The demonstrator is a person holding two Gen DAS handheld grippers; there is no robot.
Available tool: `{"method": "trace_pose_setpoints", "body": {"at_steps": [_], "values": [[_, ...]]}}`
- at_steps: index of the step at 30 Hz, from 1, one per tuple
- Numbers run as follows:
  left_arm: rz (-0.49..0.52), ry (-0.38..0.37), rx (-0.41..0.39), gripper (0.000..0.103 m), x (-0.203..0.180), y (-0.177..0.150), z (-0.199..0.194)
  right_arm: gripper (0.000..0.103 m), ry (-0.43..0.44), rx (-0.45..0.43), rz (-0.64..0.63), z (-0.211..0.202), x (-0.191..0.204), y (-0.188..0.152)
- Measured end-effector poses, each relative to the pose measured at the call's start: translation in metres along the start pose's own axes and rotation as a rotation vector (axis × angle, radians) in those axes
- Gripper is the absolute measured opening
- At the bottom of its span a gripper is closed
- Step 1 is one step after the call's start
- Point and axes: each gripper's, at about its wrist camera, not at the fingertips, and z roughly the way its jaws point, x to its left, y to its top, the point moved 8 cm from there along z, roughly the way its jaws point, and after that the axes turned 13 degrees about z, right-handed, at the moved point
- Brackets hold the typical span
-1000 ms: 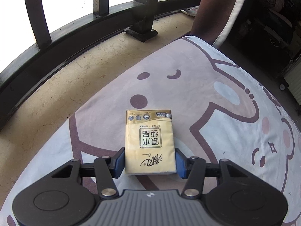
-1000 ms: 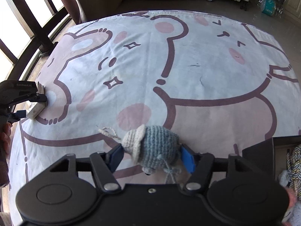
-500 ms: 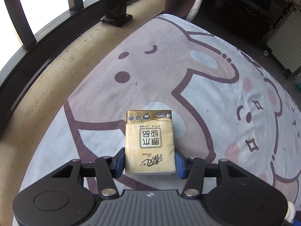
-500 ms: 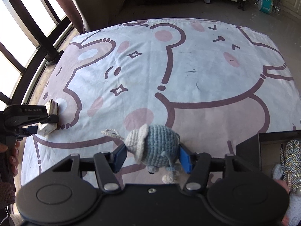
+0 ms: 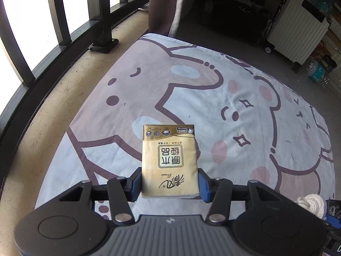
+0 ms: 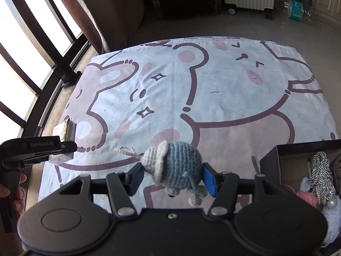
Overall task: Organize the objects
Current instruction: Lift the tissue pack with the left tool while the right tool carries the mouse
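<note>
Golden tissue pack (image 5: 169, 160) clamped in left gripper (image 5: 169, 182), crocheted blue toy (image 6: 179, 166) clamped in right gripper (image 6: 173, 179) — both now lifted higher off the cartoon sheet (image 6: 234, 89) than a second ago. Probably bound for the black box (image 6: 270, 162) lower right — already holding braided cords and knitted pieces.

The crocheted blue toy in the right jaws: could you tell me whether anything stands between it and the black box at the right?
Nothing visible does. The crocheted blue toy is held above the cartoon-print sheet, and only bare sheet lies between it and the near wall of the black box, which already holds yarn items.
</note>
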Motion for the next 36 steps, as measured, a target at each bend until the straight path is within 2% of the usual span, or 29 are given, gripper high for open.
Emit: {"method": "trace_pose_setpoints", "body": {"at_steps": [19, 36], "values": [[0.065, -0.063, -0.059, 0.052, -0.046, -0.019, -0.059, 0.06, -0.035, -0.056, -0.022, -0.047, -0.014, -0.006], [0.103, -0.086, -0.083, 0.053, -0.074, -0.023, -0.071, 0.06, -0.02, -0.082, -0.012, -0.075, -0.042, -0.007]]}}
